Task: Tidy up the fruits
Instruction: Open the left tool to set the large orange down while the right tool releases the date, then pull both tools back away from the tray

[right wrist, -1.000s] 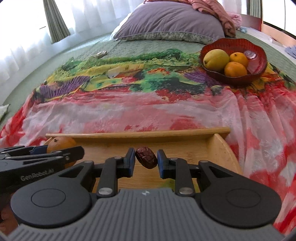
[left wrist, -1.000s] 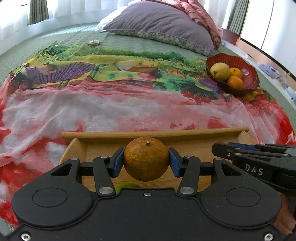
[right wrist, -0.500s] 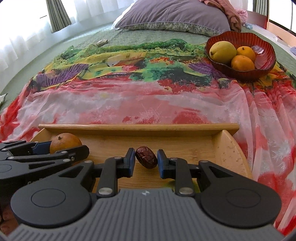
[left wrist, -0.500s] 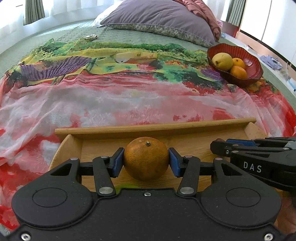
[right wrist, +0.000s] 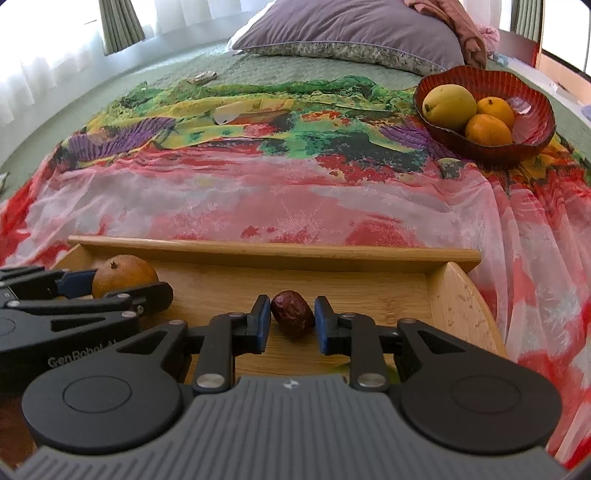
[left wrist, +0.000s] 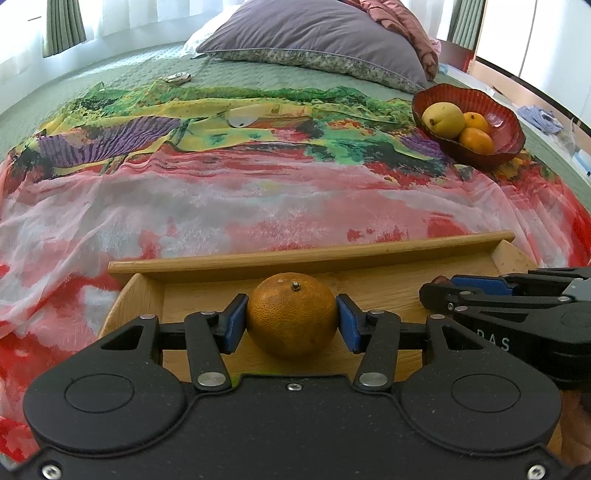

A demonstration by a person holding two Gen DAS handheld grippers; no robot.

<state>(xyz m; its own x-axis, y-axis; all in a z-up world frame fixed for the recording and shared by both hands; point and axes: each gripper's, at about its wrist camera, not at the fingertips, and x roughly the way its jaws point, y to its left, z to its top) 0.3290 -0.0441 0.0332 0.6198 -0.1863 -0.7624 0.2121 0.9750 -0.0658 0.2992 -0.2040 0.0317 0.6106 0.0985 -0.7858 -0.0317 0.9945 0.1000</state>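
Note:
My left gripper (left wrist: 291, 320) is shut on an orange (left wrist: 291, 314) over the wooden tray (left wrist: 310, 256); the orange also shows in the right wrist view (right wrist: 123, 275). My right gripper (right wrist: 291, 321) is shut on a dark red date (right wrist: 292, 313) above the tray (right wrist: 280, 251). A red bowl (right wrist: 535, 110) at the far right holds a yellow pear (right wrist: 448, 101) and two oranges (right wrist: 487, 129). The bowl also shows in the left wrist view (left wrist: 506, 122).
A colourful scarf (left wrist: 221, 192) covers the green bedspread. A purple pillow (left wrist: 314, 33) lies at the head of the bed. A small metal object (left wrist: 178, 77) rests far left. The right gripper's body (left wrist: 517, 306) is beside my left one.
Both grippers have risen and tilted slightly, holding their fruit; the view looks further down onto the tray and the bowl appears closer.

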